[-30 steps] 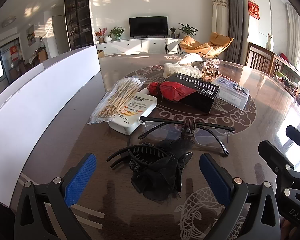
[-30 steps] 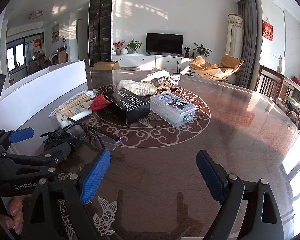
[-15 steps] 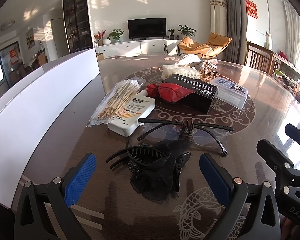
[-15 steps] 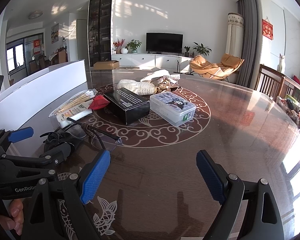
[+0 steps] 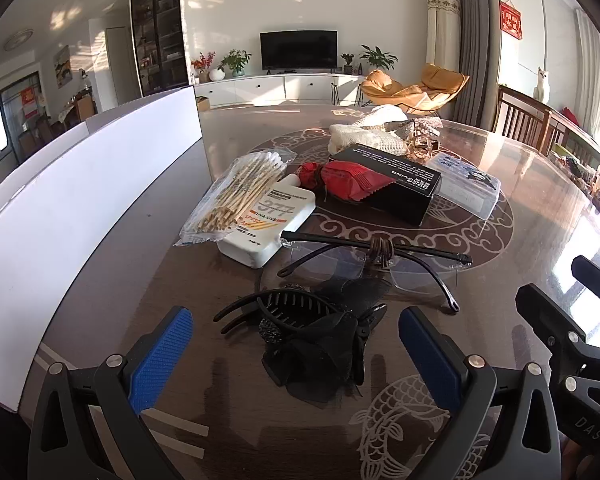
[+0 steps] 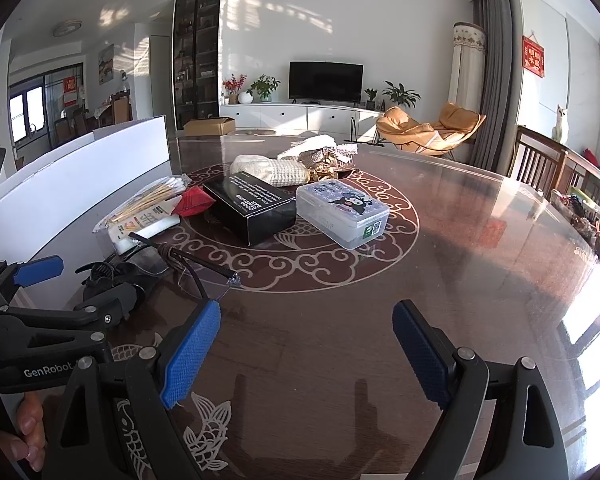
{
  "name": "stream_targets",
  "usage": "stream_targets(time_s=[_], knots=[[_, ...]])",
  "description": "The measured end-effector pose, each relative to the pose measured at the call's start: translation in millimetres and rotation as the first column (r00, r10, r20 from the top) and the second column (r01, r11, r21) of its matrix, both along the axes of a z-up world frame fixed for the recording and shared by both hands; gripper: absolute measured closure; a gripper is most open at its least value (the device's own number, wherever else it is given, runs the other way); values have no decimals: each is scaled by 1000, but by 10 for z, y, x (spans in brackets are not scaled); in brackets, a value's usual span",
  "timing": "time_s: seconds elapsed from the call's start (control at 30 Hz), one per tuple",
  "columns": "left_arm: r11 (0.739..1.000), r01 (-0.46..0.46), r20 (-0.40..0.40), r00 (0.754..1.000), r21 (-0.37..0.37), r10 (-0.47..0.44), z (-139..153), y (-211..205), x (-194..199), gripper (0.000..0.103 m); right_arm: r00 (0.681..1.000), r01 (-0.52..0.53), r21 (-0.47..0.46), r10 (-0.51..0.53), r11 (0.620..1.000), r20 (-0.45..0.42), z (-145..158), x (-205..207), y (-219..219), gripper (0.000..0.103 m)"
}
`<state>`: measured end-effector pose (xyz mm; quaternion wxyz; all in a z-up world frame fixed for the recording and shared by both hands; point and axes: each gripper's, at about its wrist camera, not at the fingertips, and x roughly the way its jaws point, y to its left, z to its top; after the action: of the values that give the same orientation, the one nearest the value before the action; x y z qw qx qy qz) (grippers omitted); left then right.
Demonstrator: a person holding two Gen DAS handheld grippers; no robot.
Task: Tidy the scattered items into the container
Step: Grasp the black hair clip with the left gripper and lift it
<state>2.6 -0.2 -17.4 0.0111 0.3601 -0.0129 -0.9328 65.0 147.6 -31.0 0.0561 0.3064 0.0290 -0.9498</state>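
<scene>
Our left tongs point(image 5: 296, 344) stand spread, and the black hair claw point(image 5: 300, 320) lies between them, long axis crosswise. Our right tongs point(image 6: 304, 344), spread too, are farther away.

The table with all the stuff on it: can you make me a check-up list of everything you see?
Surface: dark patterned table, glossy.
Job's things: black hair clip, glasses, cotton swabs, white bottle, red packet, black box, clear plastic case, all outside the white container.
Clutter: cream cloth.
Grippers: left gripper open around the clip; right gripper open, empty.
Cables: nothing seen.
Surroundings: television, orange chair.
</scene>
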Motion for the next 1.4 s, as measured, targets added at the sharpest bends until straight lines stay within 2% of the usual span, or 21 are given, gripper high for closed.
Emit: stream_targets(time_s=[0.1,0.23,0.43,0.57,0.7,0.8,0.93,1.1,1.13,1.4], knots=[[1000,6,28,1000,12,-7,4,-28,2,0,1000,1,3,-1,1000,3,1,-1,-9,14],[997,24,80,996,69,-30,0,-145,60,0,1000,-3,2,3,1000,-2,10,19,-19,14],[998,27,128,991,53,-34,-28,-219,11,0,1000,-11,-25,11,1000,-3,23,29,8,14],[994,79,183,979,78,-92,-52,-238,-9,0,1000,-7,-48,7,999,10,22,8,41,14],[995,91,175,980,43,-97,-22,-225,36,0,1000,4,-65,-2,998,26,20,-17,64,14],[991,105,164,979,81,-117,30,-198,-2,0,999,9,-68,-7,998,33,20,-27,67,14],[996,72,150,985,59,-80,75,-88,-195,0,999,10,-61,-8,998,34,26,-26,52,14],[1000,-19,245,969,5,17,-124,-79,-459,0,999,6,-67,-3,998,40,31,-19,58,14],[999,-33,251,968,29,25,-132,-127,-452,0,999,5,-68,-2,998,40,31,-13,55,14],[991,-135,300,946,27,120,-120,-744,-289,0,999,9,-62,-6,998,42,33,7,42,14]])
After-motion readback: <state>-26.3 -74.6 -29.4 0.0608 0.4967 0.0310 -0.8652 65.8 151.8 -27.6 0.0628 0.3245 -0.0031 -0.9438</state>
